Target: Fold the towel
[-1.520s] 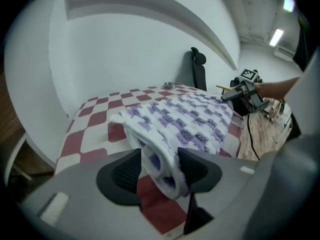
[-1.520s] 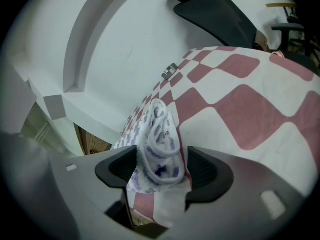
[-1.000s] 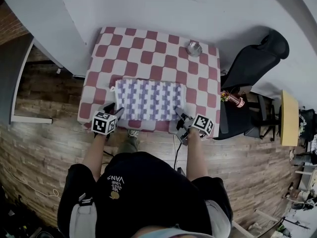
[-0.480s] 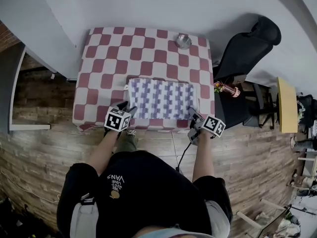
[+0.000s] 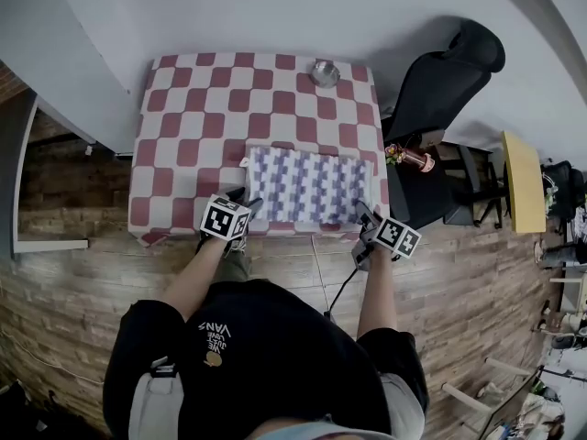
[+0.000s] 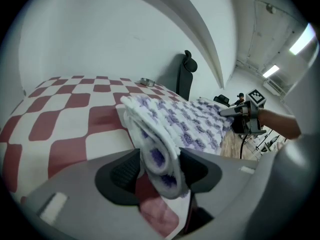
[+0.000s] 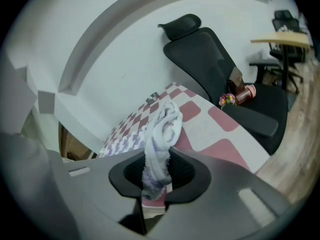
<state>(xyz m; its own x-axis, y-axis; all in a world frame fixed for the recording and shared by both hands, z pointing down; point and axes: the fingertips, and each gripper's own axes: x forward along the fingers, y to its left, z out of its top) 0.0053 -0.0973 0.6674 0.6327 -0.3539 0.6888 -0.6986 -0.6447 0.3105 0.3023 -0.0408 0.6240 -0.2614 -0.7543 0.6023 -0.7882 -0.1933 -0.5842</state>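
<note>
The white towel with purple checks [image 5: 312,187] lies spread flat on the red-and-white checked table [image 5: 183,145], at the near edge towards the right side. My left gripper [image 5: 249,203] is shut on its near left corner, and the bunched towel [image 6: 165,129] fills the jaws of that gripper [image 6: 160,170]. My right gripper [image 5: 366,212] holds the near right corner. Its jaws have just been closing, and they pinch a thick fold of the towel [image 7: 162,129] in that gripper [image 7: 156,176].
A small metal bowl [image 5: 323,71] sits at the table's far edge. A black office chair [image 5: 440,71] stands right of the table, with a pink bottle and flowers [image 5: 408,159] on its seat. A wooden side table [image 5: 515,181] is further right. Walls close the far side.
Both grippers have moved to the right along the table's near edge, dragging the towel with them. It now lies closer to the table's right side.
</note>
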